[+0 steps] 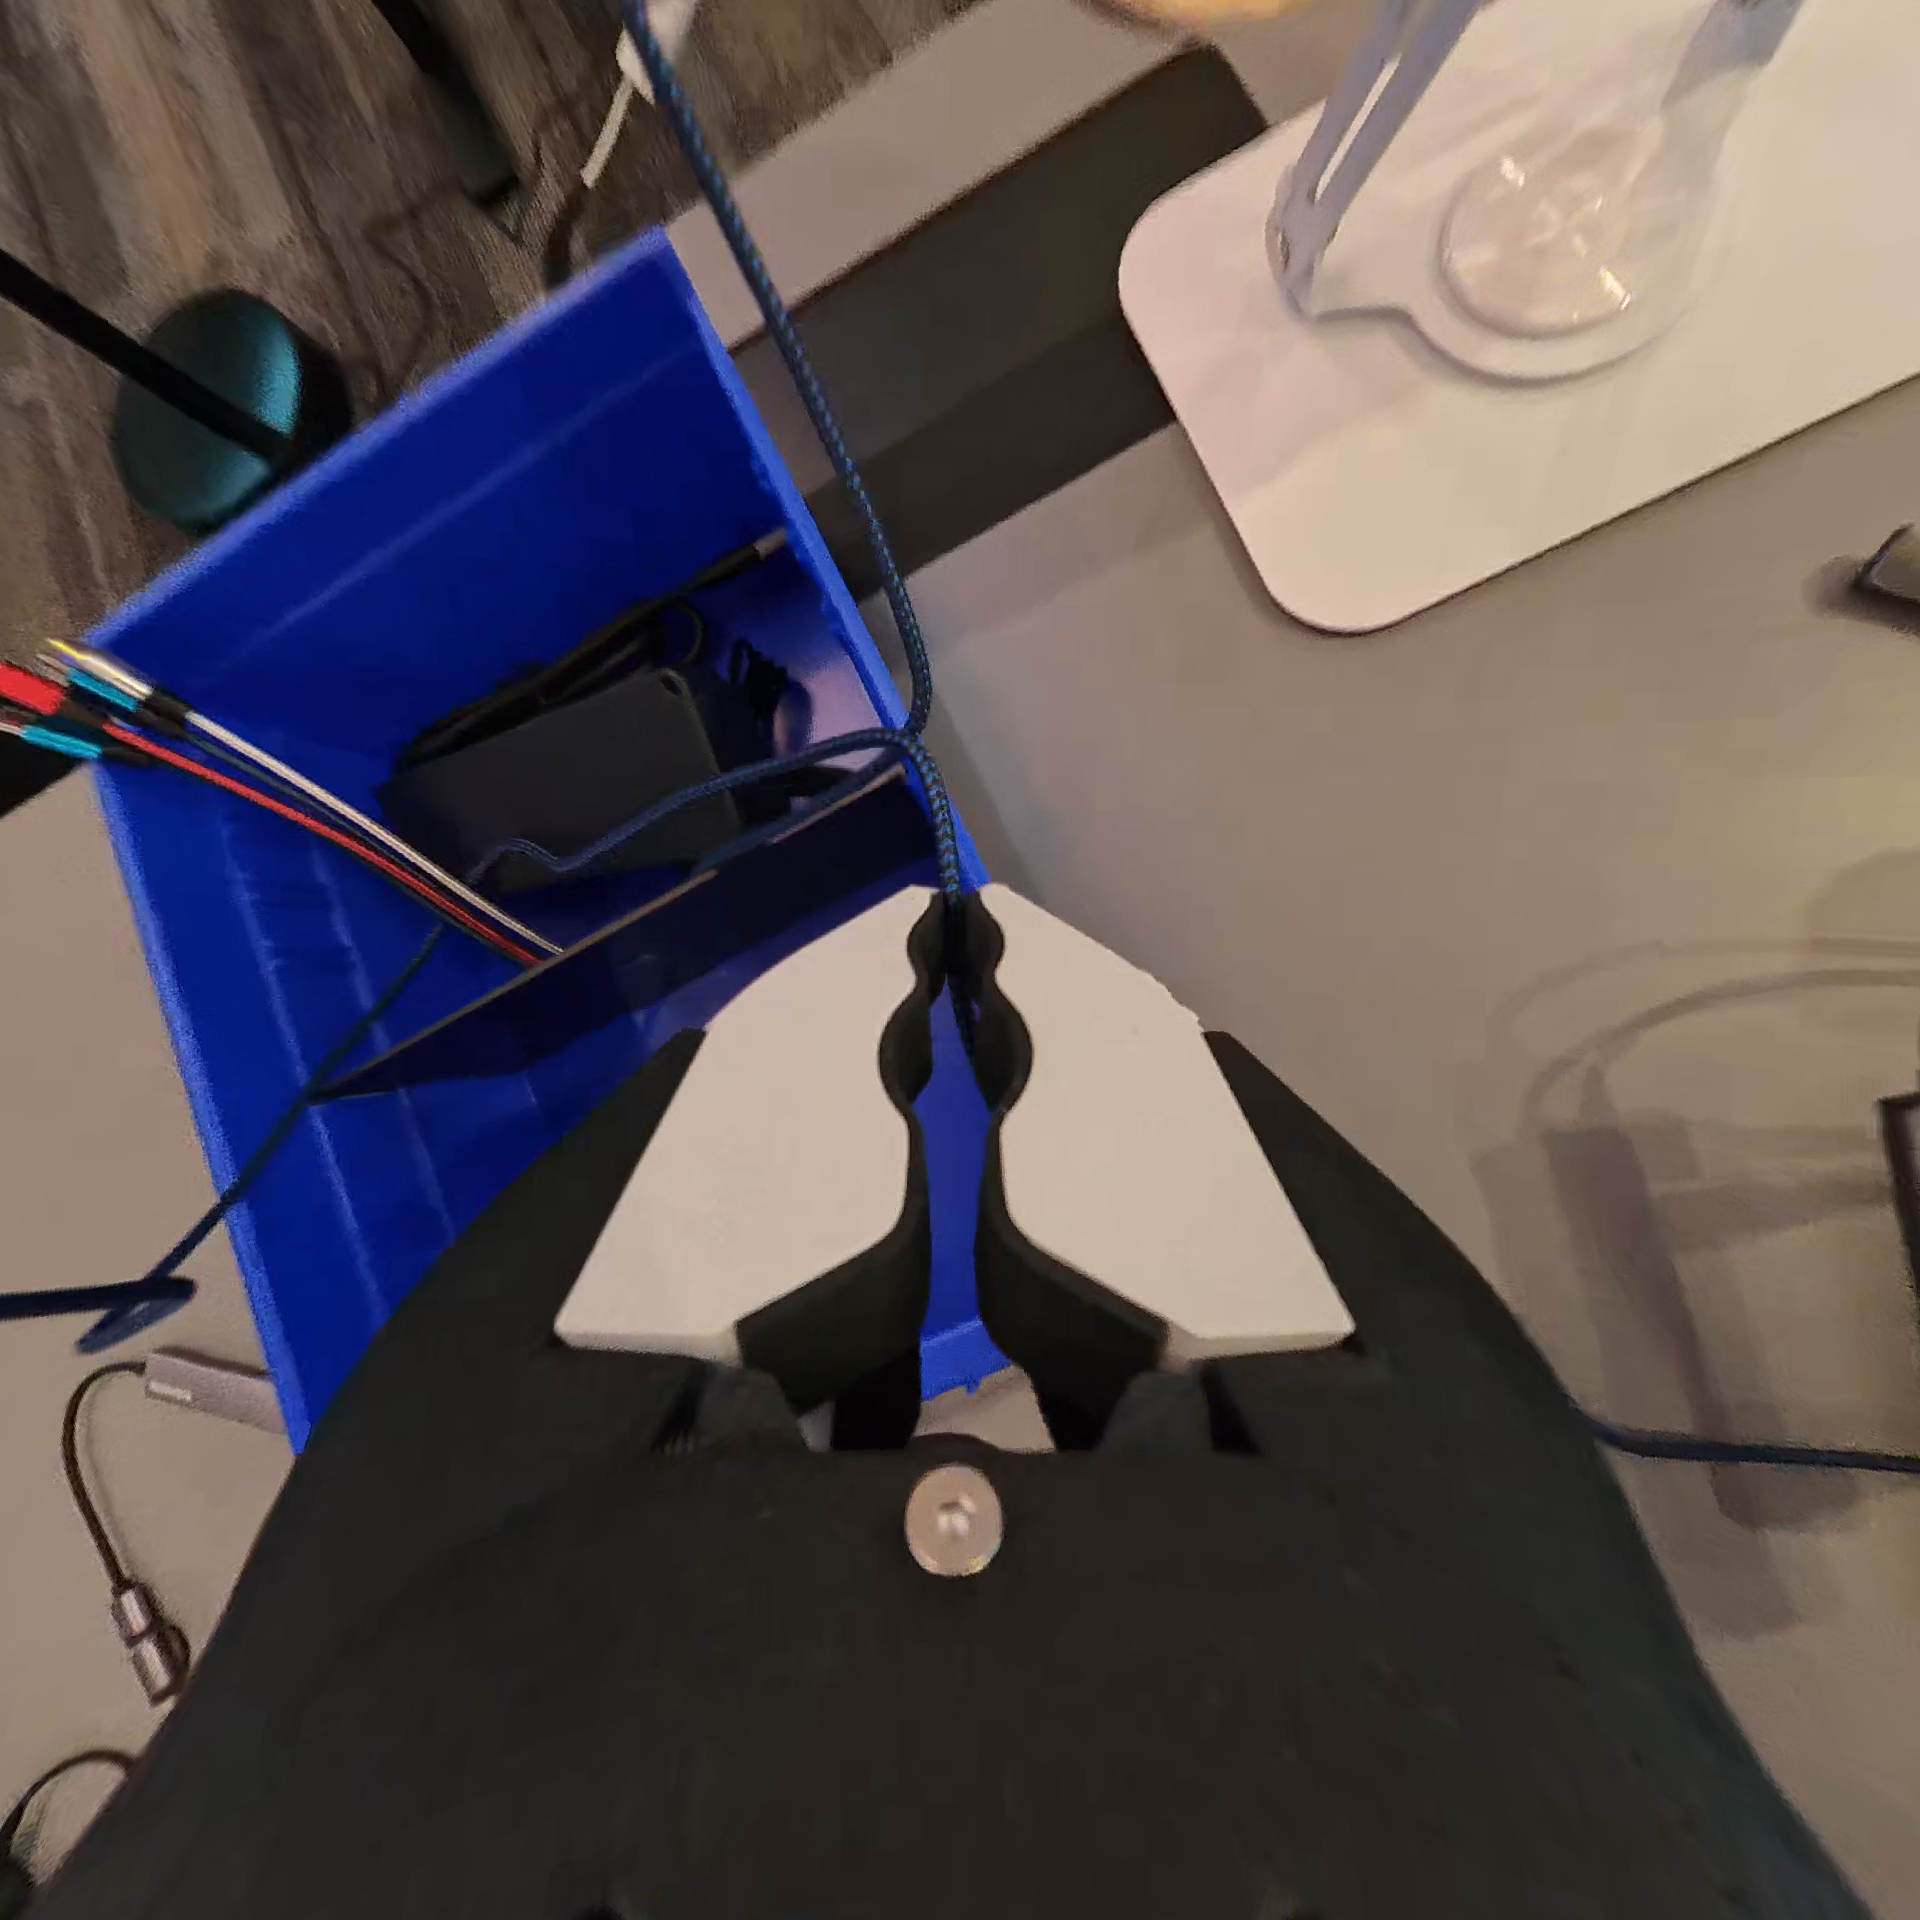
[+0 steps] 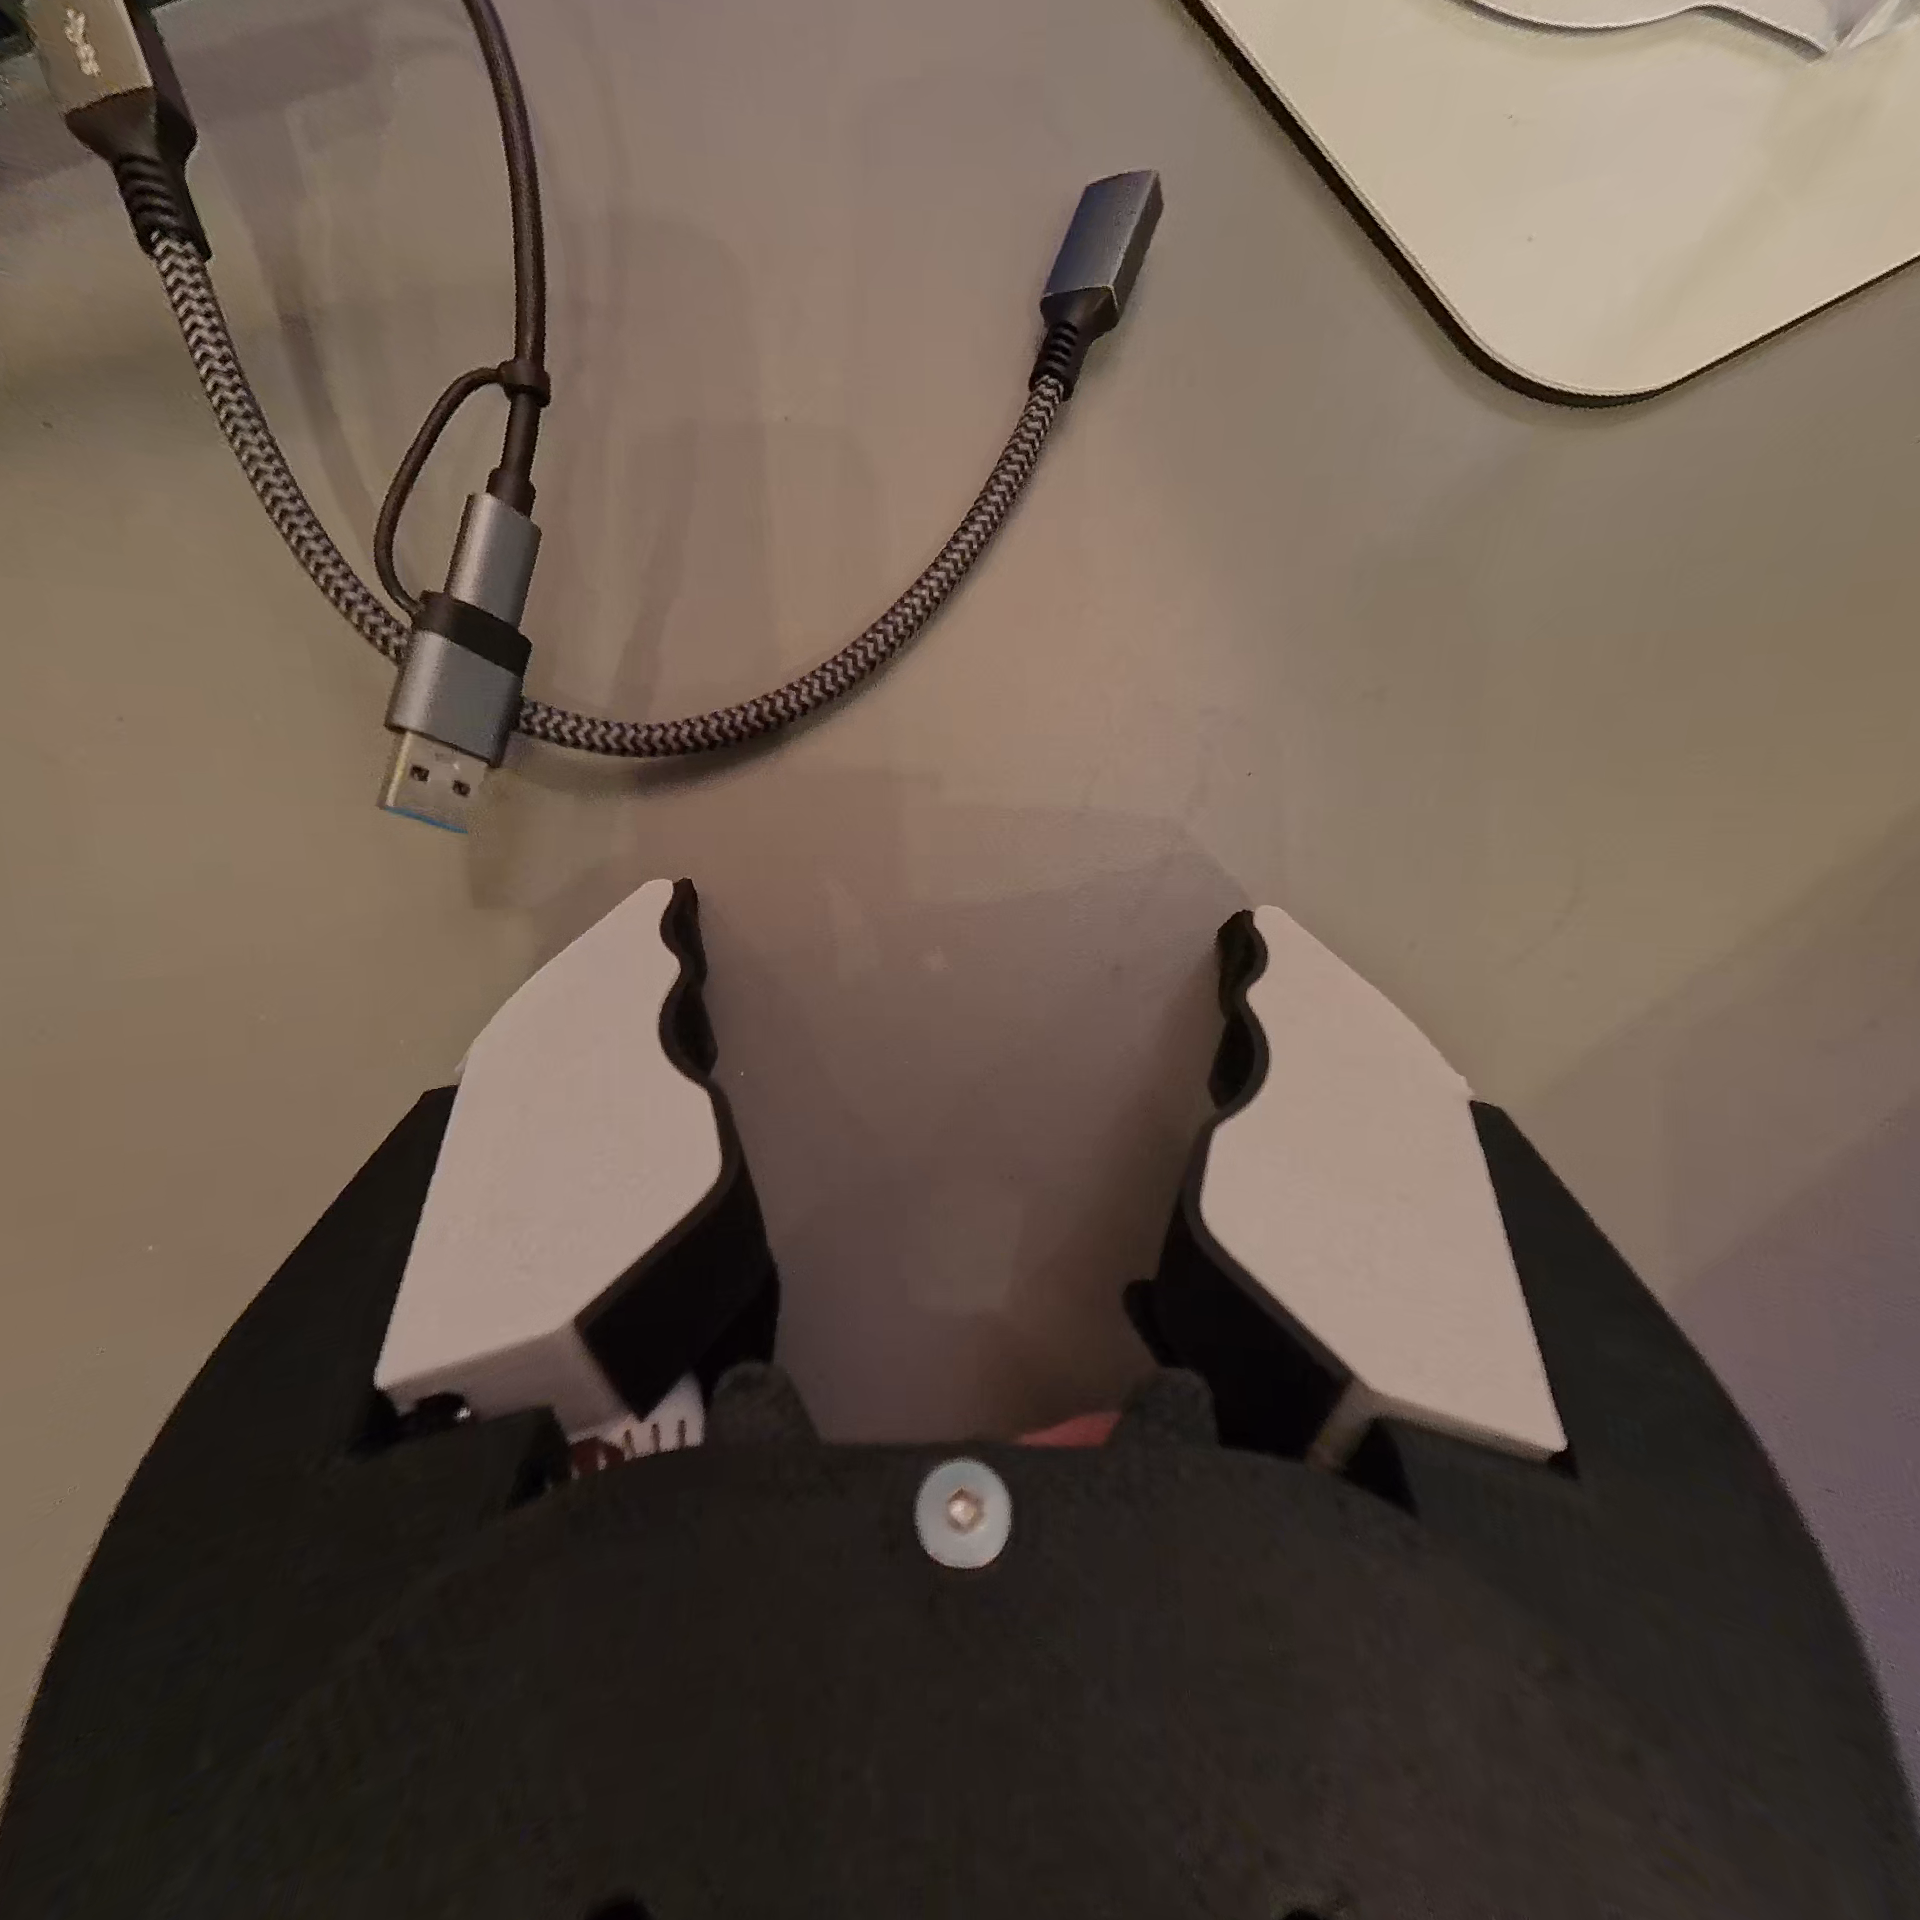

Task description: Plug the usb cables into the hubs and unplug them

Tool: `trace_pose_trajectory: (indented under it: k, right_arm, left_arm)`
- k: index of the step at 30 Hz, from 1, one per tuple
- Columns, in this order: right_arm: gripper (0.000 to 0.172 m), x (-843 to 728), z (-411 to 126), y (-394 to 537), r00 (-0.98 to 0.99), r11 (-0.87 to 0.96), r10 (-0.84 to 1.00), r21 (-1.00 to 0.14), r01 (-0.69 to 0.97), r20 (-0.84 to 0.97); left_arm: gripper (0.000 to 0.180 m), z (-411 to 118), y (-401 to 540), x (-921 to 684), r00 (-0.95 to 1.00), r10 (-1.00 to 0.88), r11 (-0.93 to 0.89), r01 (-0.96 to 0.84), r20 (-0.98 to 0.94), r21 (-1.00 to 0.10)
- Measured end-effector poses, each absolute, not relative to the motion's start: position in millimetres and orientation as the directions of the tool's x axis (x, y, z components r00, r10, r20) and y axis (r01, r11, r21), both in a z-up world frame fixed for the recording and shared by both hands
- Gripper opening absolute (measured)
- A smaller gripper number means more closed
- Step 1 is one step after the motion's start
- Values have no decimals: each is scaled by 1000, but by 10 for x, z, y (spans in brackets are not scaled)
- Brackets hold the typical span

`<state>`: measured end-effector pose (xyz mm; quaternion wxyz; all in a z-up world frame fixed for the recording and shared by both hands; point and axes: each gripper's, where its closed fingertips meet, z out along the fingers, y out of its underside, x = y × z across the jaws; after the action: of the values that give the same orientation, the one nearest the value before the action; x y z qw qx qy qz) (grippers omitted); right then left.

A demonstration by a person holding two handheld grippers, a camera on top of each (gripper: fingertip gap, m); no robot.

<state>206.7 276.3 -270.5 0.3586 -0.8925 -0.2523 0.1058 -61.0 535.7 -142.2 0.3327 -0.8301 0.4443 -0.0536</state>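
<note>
Grey tabletop (image 2: 1351,727) filled both views. At its tips the left gripper (image 1: 954,935) had clamped a blue braided cable (image 1: 831,416), pads pressed on it; the cable ran up ahead out of frame, with another strand dropping into the blue bin (image 1: 416,582) just ahead and left of it. The right gripper (image 2: 961,935) stood wide with bare table between its fingers. Ahead and to its left lay a grey USB plug (image 2: 447,717) across a grey braided cable (image 2: 831,675); that cable's far connector (image 2: 1101,249) lay ahead. Dark items in the bin were blurred and hard to identify, and the cable's upper end was cut off.
</note>
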Motion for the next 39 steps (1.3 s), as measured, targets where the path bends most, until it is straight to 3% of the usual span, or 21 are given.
trace_pose_trajectory:
  k: [9, 14, 20, 27, 36, 39]
  right_arm:
    - [94, 2067, -2706, 2763, 850, -616, 526, -694, 374, -8]
    - [94, 2067, -2706, 2764, 850, -615, 526, -694, 375, -8]
    - [94, 2066, -2706, 2763, 850, -615, 526, -694, 375, -7]
    - [94, 2067, -2706, 2762, 850, -615, 526, -694, 375, -7]
    - [94, 2066, -2706, 2762, 850, -614, 527, -694, 376, -6]
    - [94, 2065, -2706, 2762, 850, -614, 527, -694, 376, -6]
  left_arm:
    - [2, -469, 4794, -474, 511, -816, -108, -595, -271, -797]
    - [2, 22, 4177, -230, 431, -823, 64, -578, -371, -813]
    - [2, 131, 3416, 189, 289, -867, 189, -561, -405, -806]
    - [2, -611, 2300, 770, -26, -946, 276, -590, -324, -759]
    - [5, -2016, 1309, 880, -293, -956, 223, -736, 3, -639]
    - [63, -2234, 1159, 733, -313, -932, 166, -814, 180, -557]
